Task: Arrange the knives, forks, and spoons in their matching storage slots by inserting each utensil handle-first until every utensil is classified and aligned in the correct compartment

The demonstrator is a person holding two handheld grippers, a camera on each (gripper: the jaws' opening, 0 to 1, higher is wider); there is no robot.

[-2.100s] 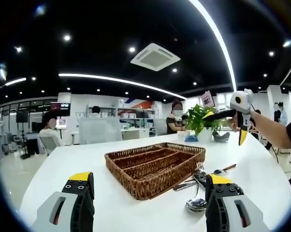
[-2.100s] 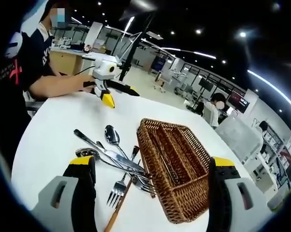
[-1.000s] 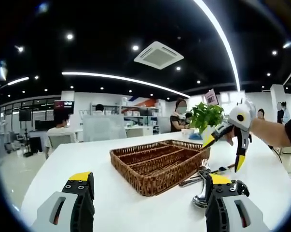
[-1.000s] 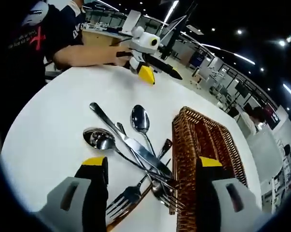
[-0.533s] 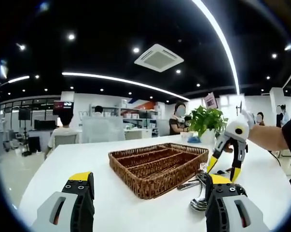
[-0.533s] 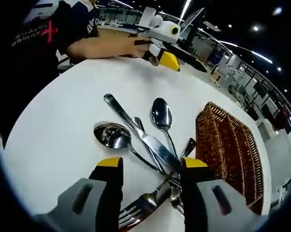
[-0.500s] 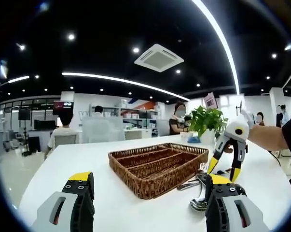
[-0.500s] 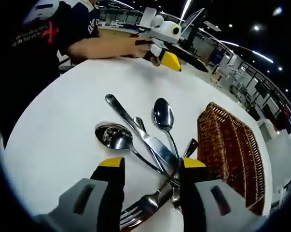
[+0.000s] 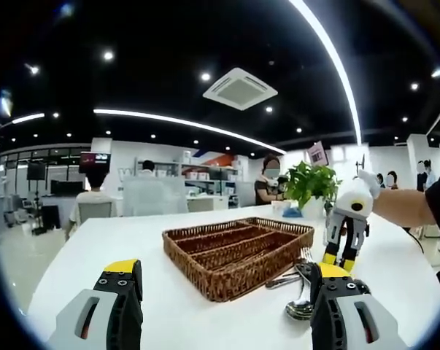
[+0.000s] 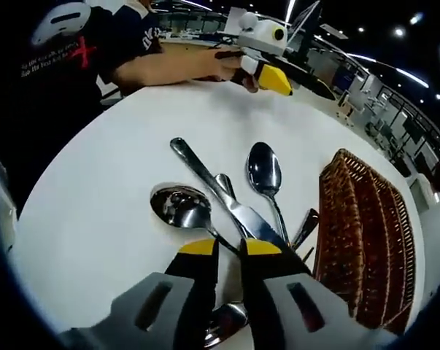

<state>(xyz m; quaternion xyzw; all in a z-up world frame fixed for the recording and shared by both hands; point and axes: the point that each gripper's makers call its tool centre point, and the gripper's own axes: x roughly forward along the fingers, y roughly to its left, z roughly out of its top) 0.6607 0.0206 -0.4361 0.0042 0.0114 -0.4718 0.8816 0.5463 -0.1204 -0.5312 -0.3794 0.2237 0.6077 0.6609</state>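
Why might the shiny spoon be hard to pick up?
The spoon looks like polished metal, so it is probably stiff but slippery between the right gripper. It lies flat on the smooth table, leaving little to get under. Its handle runs under the knife in the pile, so lifting it may drag the others along.

Tray mid-bench, cutlery heaped just beside it.

In the left gripper view the tray (image 9: 238, 249) sits on the bench (image 9: 95, 255), with the cutlery pile (image 9: 296, 281) against its right side and the right claw (image 9: 338, 259) standing over that pile; a plant (image 9: 311, 182) stands behind. In the right gripper view the tray (image 10: 365, 233) lies right of the pile: a knife (image 10: 220, 191) crosses it slantwise, one spoon (image 10: 179, 206) left of the knife, another spoon (image 10: 265, 169) right of it. The right claw (image 10: 228, 248) is nearly closed above the crossing handles. The left claw (image 10: 274, 79) is at the bench's far edge.
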